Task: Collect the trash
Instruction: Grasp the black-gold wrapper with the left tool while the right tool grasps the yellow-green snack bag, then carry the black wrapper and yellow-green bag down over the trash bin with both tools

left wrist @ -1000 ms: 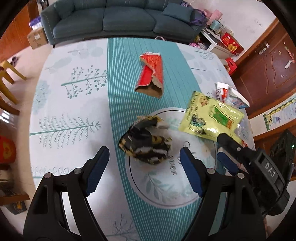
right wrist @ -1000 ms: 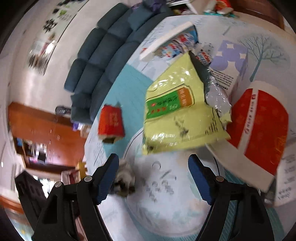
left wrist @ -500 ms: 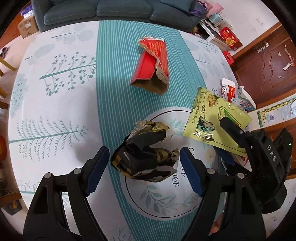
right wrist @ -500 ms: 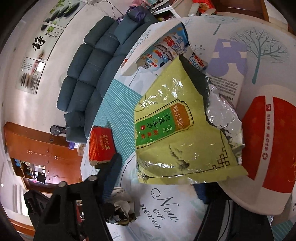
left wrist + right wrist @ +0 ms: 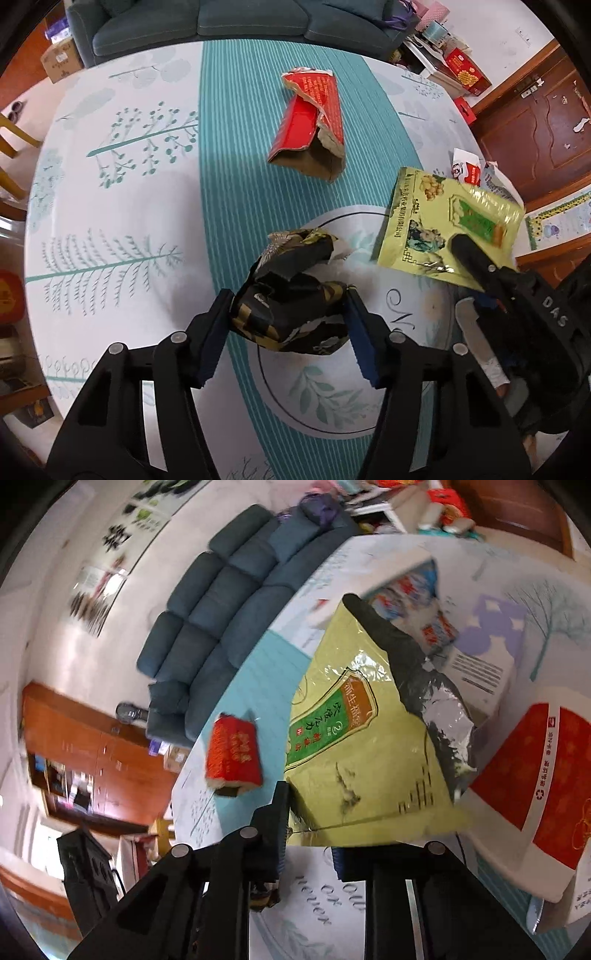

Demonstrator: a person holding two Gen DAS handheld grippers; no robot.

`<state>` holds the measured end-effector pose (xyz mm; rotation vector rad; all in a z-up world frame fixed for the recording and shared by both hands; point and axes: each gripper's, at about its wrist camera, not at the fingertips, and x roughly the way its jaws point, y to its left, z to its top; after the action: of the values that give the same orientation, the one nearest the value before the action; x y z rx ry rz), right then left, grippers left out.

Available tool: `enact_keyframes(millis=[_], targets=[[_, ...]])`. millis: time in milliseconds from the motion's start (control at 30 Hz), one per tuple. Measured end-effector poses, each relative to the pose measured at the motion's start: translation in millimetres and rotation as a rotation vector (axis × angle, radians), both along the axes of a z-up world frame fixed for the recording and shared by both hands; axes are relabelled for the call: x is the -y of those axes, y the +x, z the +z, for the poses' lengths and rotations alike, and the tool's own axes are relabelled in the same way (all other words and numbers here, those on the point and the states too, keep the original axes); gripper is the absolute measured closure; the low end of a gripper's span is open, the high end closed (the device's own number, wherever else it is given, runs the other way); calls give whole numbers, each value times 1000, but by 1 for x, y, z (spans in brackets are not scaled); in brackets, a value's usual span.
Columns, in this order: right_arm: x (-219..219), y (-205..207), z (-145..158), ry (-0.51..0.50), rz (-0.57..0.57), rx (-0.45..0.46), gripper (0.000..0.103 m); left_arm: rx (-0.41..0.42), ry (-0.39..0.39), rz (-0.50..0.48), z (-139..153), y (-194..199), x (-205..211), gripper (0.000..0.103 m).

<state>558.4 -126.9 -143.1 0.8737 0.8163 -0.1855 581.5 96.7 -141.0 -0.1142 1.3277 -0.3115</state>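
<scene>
My left gripper [image 5: 290,325] is shut on a crumpled black and gold wrapper [image 5: 291,299] near the middle of the round table. A torn red carton [image 5: 312,125] lies further back on the teal stripe; it also shows in the right wrist view [image 5: 232,755]. My right gripper [image 5: 310,830] is shut on the near edge of a yellow-green snack bag [image 5: 354,746] and holds it tilted above the table. In the left wrist view the yellow-green snack bag [image 5: 443,225] sits at the right with the right gripper's finger over it.
A red and white paper bucket [image 5: 535,786] stands right of the snack bag. More boxes and packets [image 5: 417,602] lie behind it. A blue sofa [image 5: 207,18] stands beyond the table's far edge. The tablecloth [image 5: 110,184] is white with a teal stripe.
My left gripper moved forward and closed on the black and gold wrapper. My right gripper closed on the yellow-green bag's edge and lifted it.
</scene>
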Motion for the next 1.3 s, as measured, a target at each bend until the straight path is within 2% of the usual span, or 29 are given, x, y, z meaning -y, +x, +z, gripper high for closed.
enact_keyframes(millis=[167, 300, 500, 700, 933, 1100, 1300], targets=[[-20, -13, 20, -91, 116, 23, 88, 10, 8, 23, 9, -15, -6, 49], [-27, -32, 27, -117, 191, 21, 89, 26, 0, 33, 20, -31, -10, 49], [-27, -73, 41, -166, 283, 32, 90, 28, -16, 50, 37, -64, -10, 49], [-17, -132, 68, -234, 369, 46, 90, 41, -17, 47, 60, -115, -9, 49], [5, -223, 97, -261, 455, 83, 90, 92, -9, 53, 93, -196, 16, 49], [30, -309, 117, -289, 541, 141, 90, 140, -9, 92, 118, -275, 44, 49], [60, -409, 131, -293, 627, 161, 90, 155, -2, 142, 130, -373, 78, 49]])
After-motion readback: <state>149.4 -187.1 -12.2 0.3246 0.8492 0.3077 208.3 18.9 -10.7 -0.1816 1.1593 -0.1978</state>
